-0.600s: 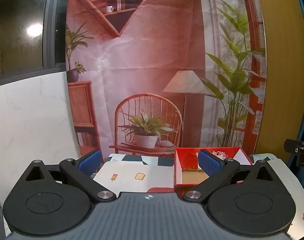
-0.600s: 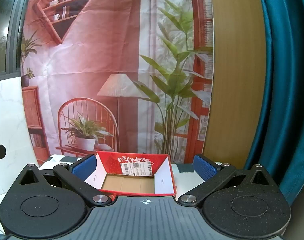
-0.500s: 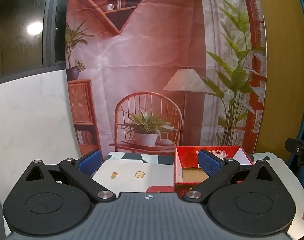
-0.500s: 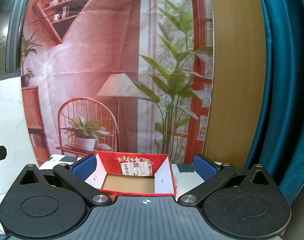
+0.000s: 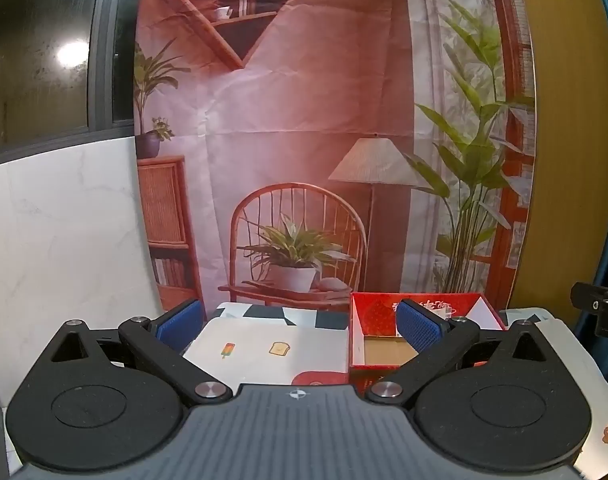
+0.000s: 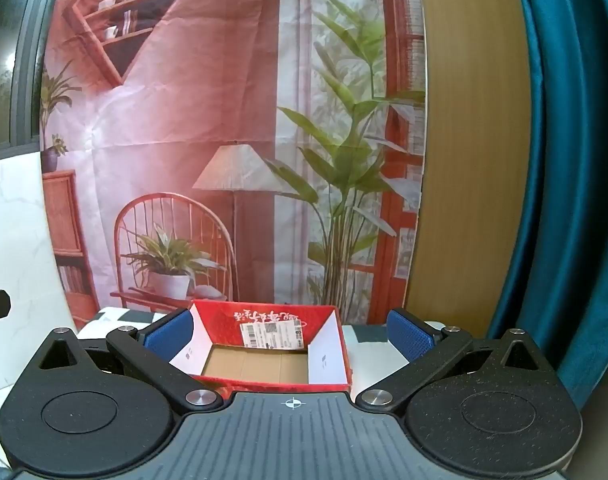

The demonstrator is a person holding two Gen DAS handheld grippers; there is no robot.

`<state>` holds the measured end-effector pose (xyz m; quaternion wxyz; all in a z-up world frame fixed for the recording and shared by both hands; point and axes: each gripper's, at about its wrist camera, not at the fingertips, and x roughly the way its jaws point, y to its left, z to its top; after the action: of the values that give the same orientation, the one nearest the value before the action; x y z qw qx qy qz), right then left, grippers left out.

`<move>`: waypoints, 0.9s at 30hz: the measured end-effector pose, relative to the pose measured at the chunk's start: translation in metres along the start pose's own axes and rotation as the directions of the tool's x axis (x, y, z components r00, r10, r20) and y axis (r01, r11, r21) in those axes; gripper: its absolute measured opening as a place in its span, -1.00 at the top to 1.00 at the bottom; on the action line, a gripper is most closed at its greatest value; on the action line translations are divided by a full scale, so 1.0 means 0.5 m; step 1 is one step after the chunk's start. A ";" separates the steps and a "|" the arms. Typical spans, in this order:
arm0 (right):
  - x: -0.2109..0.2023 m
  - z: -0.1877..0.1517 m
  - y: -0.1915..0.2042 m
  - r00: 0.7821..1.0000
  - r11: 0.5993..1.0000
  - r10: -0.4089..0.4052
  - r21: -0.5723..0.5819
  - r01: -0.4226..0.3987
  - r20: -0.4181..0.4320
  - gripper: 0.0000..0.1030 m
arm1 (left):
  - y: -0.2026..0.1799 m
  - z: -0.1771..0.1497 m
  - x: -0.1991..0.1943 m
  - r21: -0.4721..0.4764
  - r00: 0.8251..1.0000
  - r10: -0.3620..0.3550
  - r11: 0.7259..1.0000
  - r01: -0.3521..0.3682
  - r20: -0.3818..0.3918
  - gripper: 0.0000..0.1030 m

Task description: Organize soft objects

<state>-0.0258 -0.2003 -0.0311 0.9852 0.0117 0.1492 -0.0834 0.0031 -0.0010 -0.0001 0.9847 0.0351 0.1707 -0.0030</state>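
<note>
An open red cardboard box (image 6: 263, 320) with a brown floor and a white shipping label stands on the table, straight ahead of my right gripper (image 6: 287, 330), which is open and empty. In the left wrist view the same box (image 5: 368, 316) sits to the right, partly behind the right blue pad. My left gripper (image 5: 299, 322) is open and empty, held over a white tablecloth (image 5: 263, 344) printed with small food pictures. No soft object shows in either view.
A printed backdrop (image 5: 304, 120) of a room hangs just behind the table. A white marble-look wall (image 5: 63, 232) is at the left, a wooden panel (image 6: 472, 160) and a teal curtain (image 6: 576, 160) at the right. The other gripper's edge (image 5: 596, 312) shows at far right.
</note>
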 end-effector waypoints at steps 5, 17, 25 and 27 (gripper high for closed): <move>-0.001 0.000 0.001 1.000 1.000 0.001 0.000 -0.001 0.000 -0.99 | 0.000 0.001 -0.004 -0.005 1.000 0.010 1.000 -0.009 0.004 -1.00; -0.001 0.001 -0.002 1.000 1.000 0.000 0.000 0.000 -0.001 -0.99 | 0.002 -0.002 -0.002 -0.013 1.000 0.014 1.000 -0.014 0.004 -1.00; -0.001 0.001 -0.003 1.000 1.000 0.000 -0.001 0.000 -0.001 -0.99 | 0.002 -0.004 -0.002 -0.013 1.000 0.014 1.000 -0.014 0.005 -1.00; -0.001 0.001 -0.003 1.000 1.000 0.000 -0.001 0.000 -0.001 -0.99 | 0.002 -0.004 -0.002 -0.013 1.000 0.014 1.000 -0.014 0.005 -1.00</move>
<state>-0.0263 -0.2017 -0.0306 0.9852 0.0114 0.1497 -0.0832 0.0015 -0.0001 -0.0015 0.9853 0.0298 0.1682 0.0050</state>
